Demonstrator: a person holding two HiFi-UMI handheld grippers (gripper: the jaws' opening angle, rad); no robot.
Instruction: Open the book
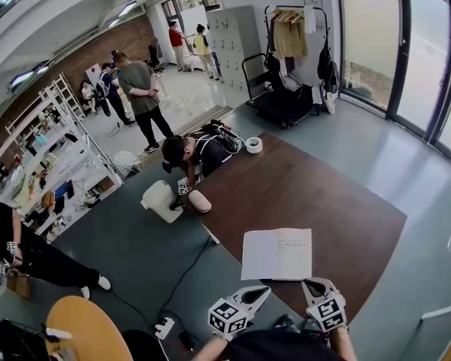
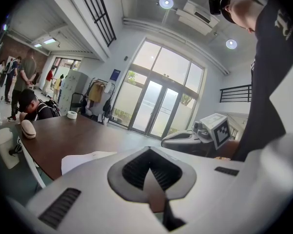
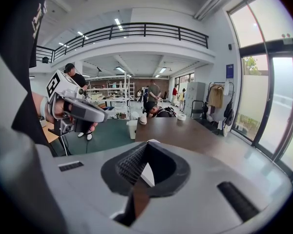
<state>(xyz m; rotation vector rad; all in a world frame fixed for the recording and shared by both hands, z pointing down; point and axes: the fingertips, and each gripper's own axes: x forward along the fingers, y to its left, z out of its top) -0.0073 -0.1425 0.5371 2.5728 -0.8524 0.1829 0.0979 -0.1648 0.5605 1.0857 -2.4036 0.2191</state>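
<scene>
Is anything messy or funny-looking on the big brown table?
Nothing is spilled or broken. The book lies flat near the table's near edge, a little crooked to that edge. The one odd sight is a person bent low at the far corner of the table, head down.

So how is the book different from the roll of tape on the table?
The book is a flat rectangle; the tape is a round ring with a hole. The book lies at the near edge of the table; the tape sits at the far end. The book looks much bigger than the tape. Both are white and rest on the brown table.
</scene>
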